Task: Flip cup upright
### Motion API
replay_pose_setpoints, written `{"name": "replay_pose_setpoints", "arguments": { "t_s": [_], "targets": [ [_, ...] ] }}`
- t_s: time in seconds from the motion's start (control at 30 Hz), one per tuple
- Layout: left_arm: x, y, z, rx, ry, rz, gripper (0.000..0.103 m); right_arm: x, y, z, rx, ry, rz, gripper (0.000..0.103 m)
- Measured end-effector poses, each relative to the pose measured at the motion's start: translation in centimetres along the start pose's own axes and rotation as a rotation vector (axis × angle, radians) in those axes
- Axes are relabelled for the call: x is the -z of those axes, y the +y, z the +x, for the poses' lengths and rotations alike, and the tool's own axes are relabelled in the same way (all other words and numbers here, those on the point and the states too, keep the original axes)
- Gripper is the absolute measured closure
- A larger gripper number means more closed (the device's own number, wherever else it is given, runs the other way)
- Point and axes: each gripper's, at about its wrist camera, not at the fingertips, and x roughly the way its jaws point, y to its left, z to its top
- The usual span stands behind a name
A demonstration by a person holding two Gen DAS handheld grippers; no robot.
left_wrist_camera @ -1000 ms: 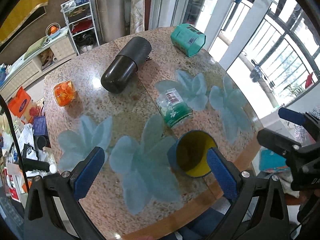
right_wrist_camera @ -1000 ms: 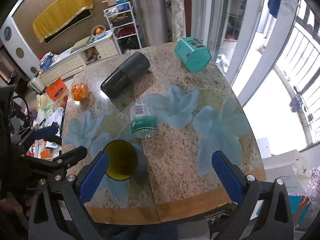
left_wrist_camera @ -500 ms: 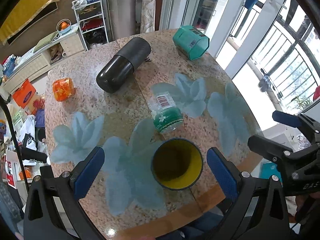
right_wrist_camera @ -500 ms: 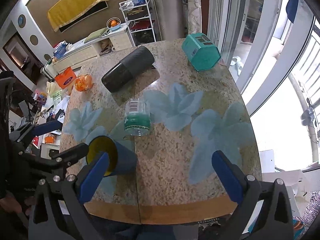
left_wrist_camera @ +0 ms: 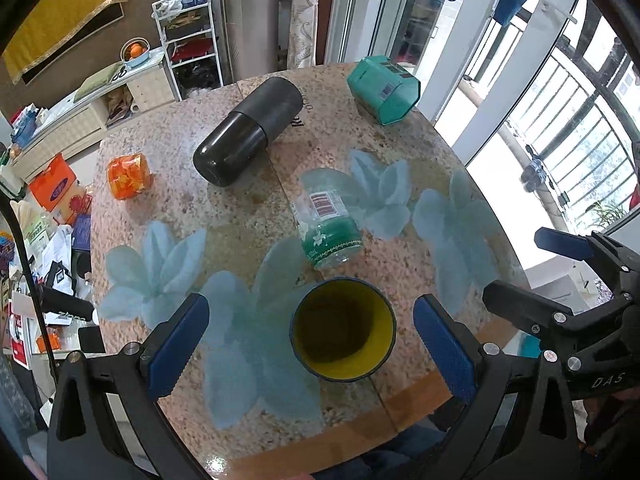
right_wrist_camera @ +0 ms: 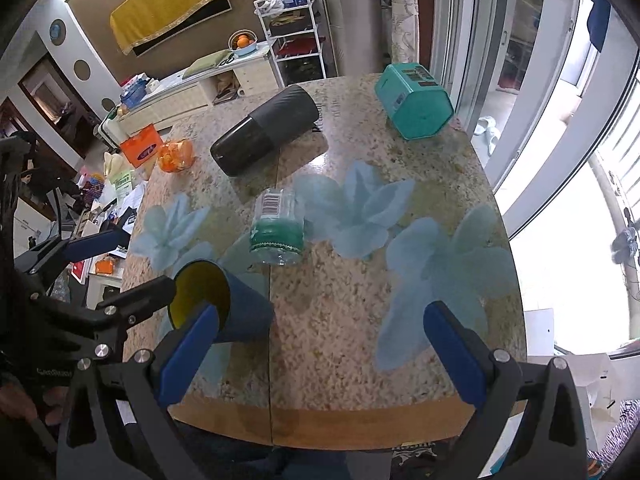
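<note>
A blue cup with a yellow inside (left_wrist_camera: 343, 328) stands on the table near its front edge, mouth up toward my left wrist camera. It sits between the wide-open fingers of my left gripper (left_wrist_camera: 312, 340), touching neither pad. In the right wrist view the cup (right_wrist_camera: 224, 308) is at the left, partly behind my right gripper's left finger. My right gripper (right_wrist_camera: 324, 348) is open and empty over the table's front part. It also shows in the left wrist view (left_wrist_camera: 560, 280), at the right.
A clear jar with a green label (left_wrist_camera: 328, 224) lies on its side just behind the cup. A black cylinder (left_wrist_camera: 248, 136), a teal box (left_wrist_camera: 384, 88) and an orange jar (left_wrist_camera: 128, 176) lie farther back. The round granite table (left_wrist_camera: 400, 400) ends close in front.
The cup's mouth has turned from facing sideways to facing up at the left camera. The left gripper has risen above it. Both grippers stay open.
</note>
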Motion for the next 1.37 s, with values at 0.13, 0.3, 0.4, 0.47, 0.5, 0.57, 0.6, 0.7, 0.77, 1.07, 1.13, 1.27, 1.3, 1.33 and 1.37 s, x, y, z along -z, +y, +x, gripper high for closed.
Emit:
{"name": "replay_pose_setpoints", "arguments": {
  "t_s": [0.13, 0.3, 0.4, 0.47, 0.5, 0.57, 0.6, 0.7, 0.77, 1.07, 1.13, 1.27, 1.3, 1.33, 1.37],
  "targets": [
    [-0.08, -0.07, 0.08, -0.002, -0.001, 0.002, 0.0, -0.12, -0.16, 0.11, -0.002, 0.0, 0.001, 0.0],
    [-0.35, -0.22, 0.1, -0.006, -0.003, 0.007, 0.0, -0.22, -0.23, 0.14, -0.009, -0.003, 0.003, 0.0],
    [-0.45, -0.25, 0.27, -0.01, 0.005, 0.008, 0.0, -0.27, -0.21, 0.18, -0.013, -0.003, 0.003, 0.0],
    [-0.51, -0.24, 0.27, -0.012, 0.005, 0.007, 0.0, -0.34, -0.16, 0.22, -0.015, -0.004, 0.002, 0.0],
    [-0.54, -0.21, 0.28, -0.014, 0.005, 0.007, 0.0, -0.36, -0.14, 0.23, -0.016, -0.004, 0.002, 0.0],
    [-0.6, -0.21, 0.25, -0.014, 0.004, 0.007, 0.0, -0.4, -0.15, 0.25, -0.017, -0.004, 0.002, 0.0],
    [-0.62, -0.21, 0.24, -0.014, 0.004, 0.008, 0.0, -0.44, -0.17, 0.27, -0.018, -0.005, 0.002, 0.0],
    [-0.66, -0.18, 0.24, -0.013, 0.005, 0.007, 0.0, -0.48, -0.19, 0.28, -0.017, -0.005, 0.002, 0.0],
    [-0.74, -0.13, 0.23, -0.01, 0.005, 0.006, 0.0, -0.52, -0.15, 0.27, -0.018, -0.005, 0.002, 0.0],
    [-0.91, -0.24, 0.23, -0.002, 0.007, 0.01, 0.0, -0.59, -0.22, 0.3, -0.017, -0.004, 0.001, 0.0],
    [-0.92, -0.3, 0.27, 0.0, 0.009, 0.011, 0.0, -0.6, -0.21, 0.3, -0.016, -0.004, 0.004, 0.0],
    [-0.89, -0.42, 0.36, 0.004, 0.006, 0.012, 0.0, -0.52, -0.24, 0.28, -0.015, -0.005, 0.013, 0.0],
    [-0.9, -0.48, 0.36, 0.004, 0.004, 0.012, 0.0, -0.48, -0.25, 0.27, -0.015, -0.005, 0.014, 0.0],
    [-0.9, -0.52, 0.37, 0.003, 0.005, 0.012, 0.0, -0.44, -0.23, 0.3, -0.014, -0.005, 0.016, 0.0],
    [-0.85, -0.45, 0.38, 0.003, 0.005, 0.012, 0.0, -0.4, -0.23, 0.32, -0.014, -0.004, 0.017, 0.0]
  ]
}}
